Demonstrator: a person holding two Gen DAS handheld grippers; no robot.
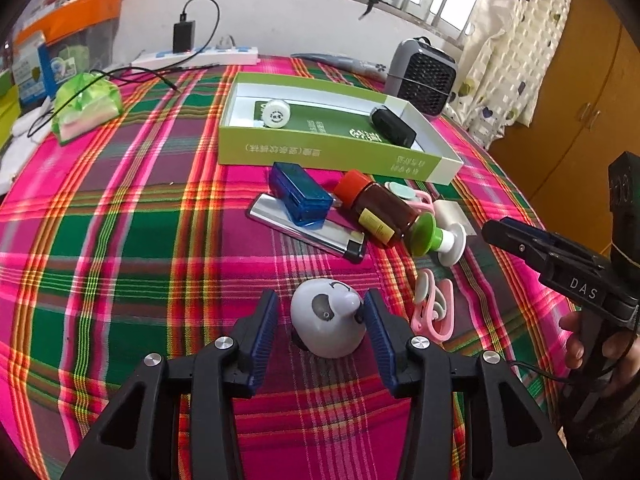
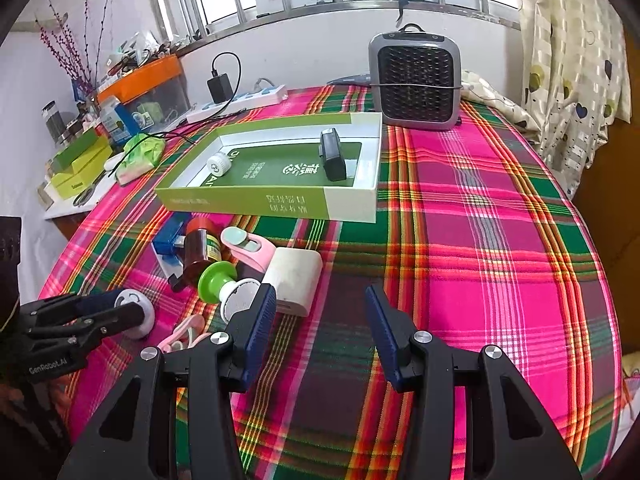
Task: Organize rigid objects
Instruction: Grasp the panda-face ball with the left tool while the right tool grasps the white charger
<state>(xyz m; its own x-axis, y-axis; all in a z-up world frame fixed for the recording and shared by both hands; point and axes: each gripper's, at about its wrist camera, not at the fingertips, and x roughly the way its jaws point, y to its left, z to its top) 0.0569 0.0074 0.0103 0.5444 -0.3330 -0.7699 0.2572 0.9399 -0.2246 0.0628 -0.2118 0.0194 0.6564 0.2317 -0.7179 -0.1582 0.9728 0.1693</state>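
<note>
Panda toy (image 1: 328, 322) between spread left gripper (image 1: 322, 312) fingers — unclamped.

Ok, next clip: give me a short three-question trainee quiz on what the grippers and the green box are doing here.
1. True or false: the left gripper has its fingers on either side of the panda toy.
2. How many items lie inside the green box?
3. What does the right gripper hold: A) the brown bottle, B) the white block, C) nothing?

Key: 1 true. 2 two: a white round container and a black device. 3 C, its jaws are open over the tablecloth.
</note>
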